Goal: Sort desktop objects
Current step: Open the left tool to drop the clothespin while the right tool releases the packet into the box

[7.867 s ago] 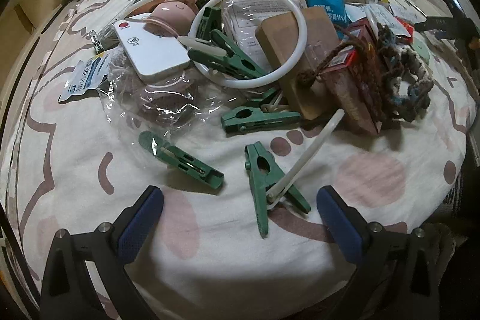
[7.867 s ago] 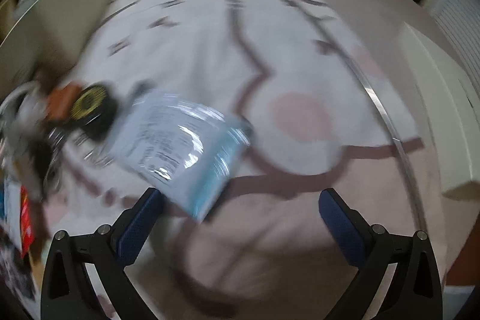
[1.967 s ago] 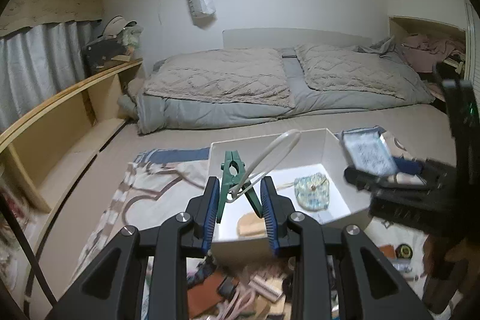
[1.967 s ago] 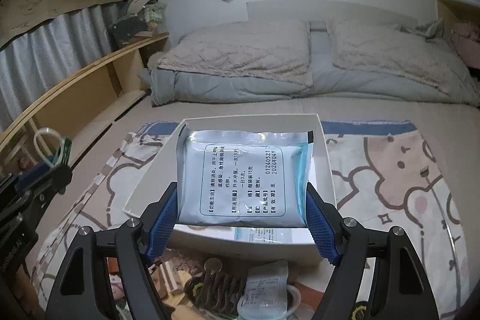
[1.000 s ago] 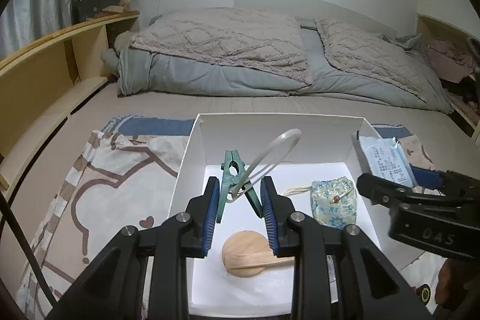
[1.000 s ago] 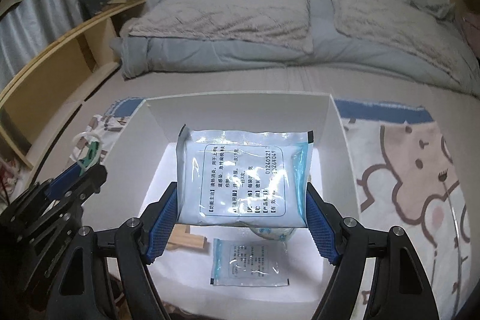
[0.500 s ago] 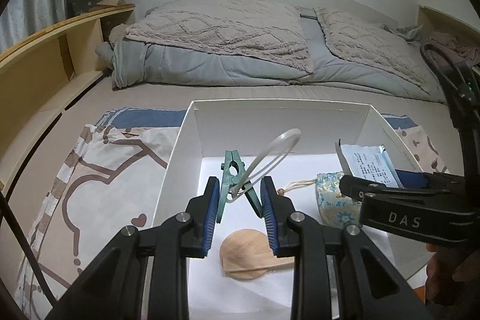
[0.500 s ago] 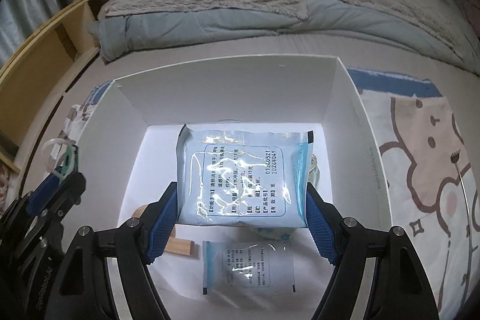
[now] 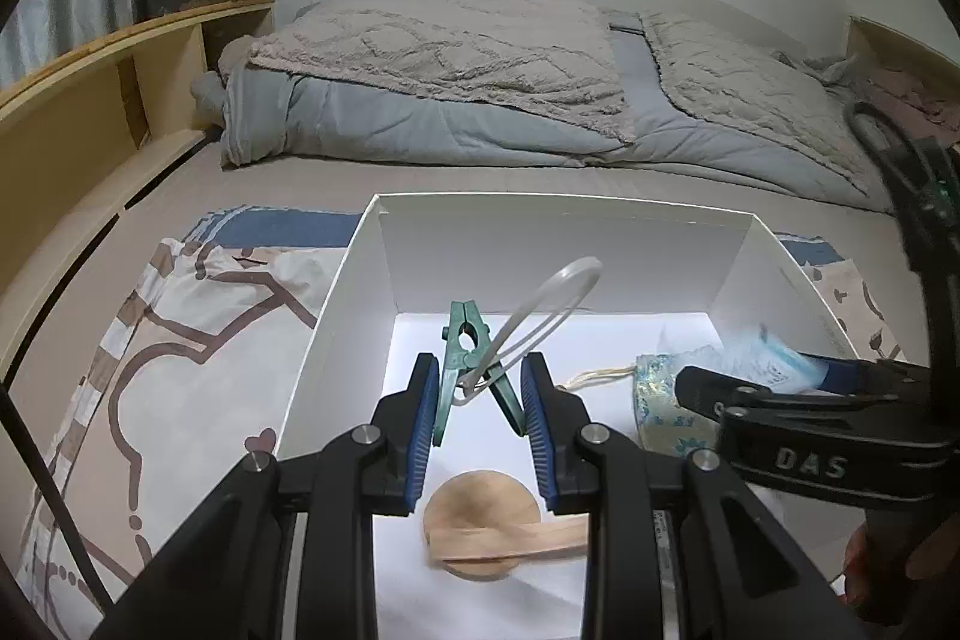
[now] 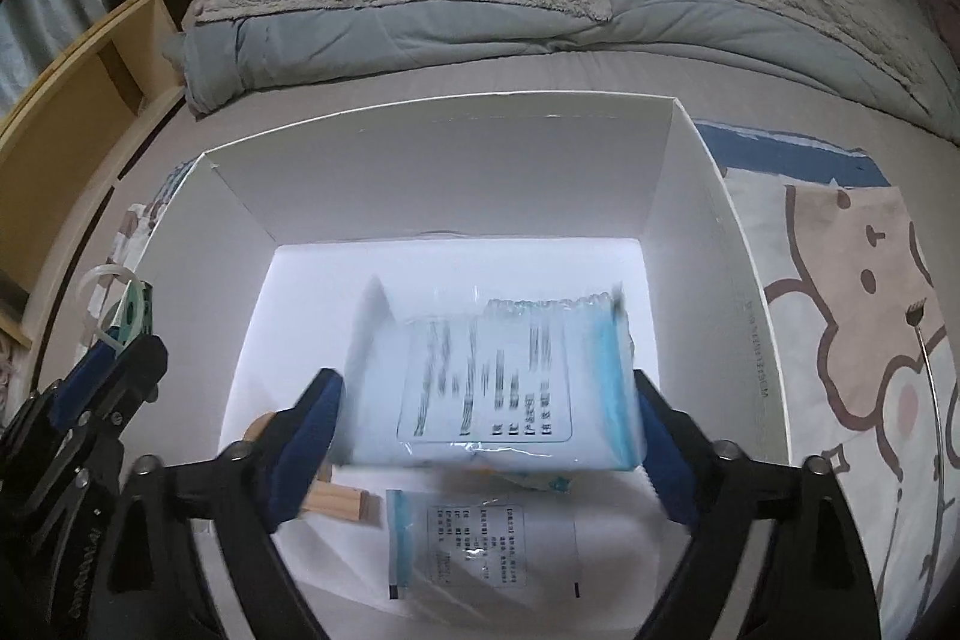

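Note:
A white open box (image 9: 360,316) stands on a patterned cloth, and both grippers hang over it. My left gripper (image 9: 477,388) is shut on a green clothes peg (image 9: 459,340) that has a white plastic loop (image 9: 552,304) through it, over the box's left half. My right gripper (image 10: 483,388) is opening. A pale blue printed packet (image 10: 510,388) sits blurred between its jaws, and the left pad (image 10: 312,418) stands apart from it. In the left wrist view the right gripper (image 9: 780,388) reaches in from the right. In the right wrist view the left gripper (image 10: 114,358) is at the box's left wall (image 10: 198,268).
On the box floor lie a smaller packet (image 10: 480,538), a round wooden piece (image 9: 480,520) and a patterned drawstring pouch (image 9: 657,400). A bed with grey quilts (image 9: 480,70) runs behind the box. A wooden shelf (image 9: 90,100) lines the left side.
The right jaws have spread and the packet, held sharp before, now blurs and tips down into the box. Both grippers have sunk a little toward the box.

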Tool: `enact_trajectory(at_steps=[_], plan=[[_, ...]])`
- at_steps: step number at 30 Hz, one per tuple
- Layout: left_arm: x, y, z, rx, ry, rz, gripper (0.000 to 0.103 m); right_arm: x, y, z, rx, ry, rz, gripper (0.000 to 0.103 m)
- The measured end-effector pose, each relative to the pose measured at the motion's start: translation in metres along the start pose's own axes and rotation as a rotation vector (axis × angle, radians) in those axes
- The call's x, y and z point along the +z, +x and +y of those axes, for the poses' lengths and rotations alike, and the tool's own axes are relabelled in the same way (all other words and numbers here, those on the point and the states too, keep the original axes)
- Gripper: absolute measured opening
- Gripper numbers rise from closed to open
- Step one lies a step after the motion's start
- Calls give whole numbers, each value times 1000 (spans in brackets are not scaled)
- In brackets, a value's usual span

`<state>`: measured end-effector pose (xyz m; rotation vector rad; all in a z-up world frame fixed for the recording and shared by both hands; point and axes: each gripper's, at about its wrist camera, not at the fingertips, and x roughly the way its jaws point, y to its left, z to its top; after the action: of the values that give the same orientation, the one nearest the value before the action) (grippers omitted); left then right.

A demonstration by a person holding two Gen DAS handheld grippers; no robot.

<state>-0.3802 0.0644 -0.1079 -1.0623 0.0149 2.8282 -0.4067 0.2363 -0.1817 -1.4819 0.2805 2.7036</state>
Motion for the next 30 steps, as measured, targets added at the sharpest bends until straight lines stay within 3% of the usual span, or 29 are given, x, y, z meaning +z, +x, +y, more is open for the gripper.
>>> enact_trajectory(at_steps=[11, 22, 30], plan=[[2, 5, 0, -12, -29, 17, 28, 6, -24, -5, 3, -14, -48, 95], [2, 11, -30, -84, -24, 56, 28, 13, -61, -18, 5, 20, -164, 95], [0, 15, -47, -104, -15, 71, 28, 9, -63, -30, 10, 35, -162, 96]])
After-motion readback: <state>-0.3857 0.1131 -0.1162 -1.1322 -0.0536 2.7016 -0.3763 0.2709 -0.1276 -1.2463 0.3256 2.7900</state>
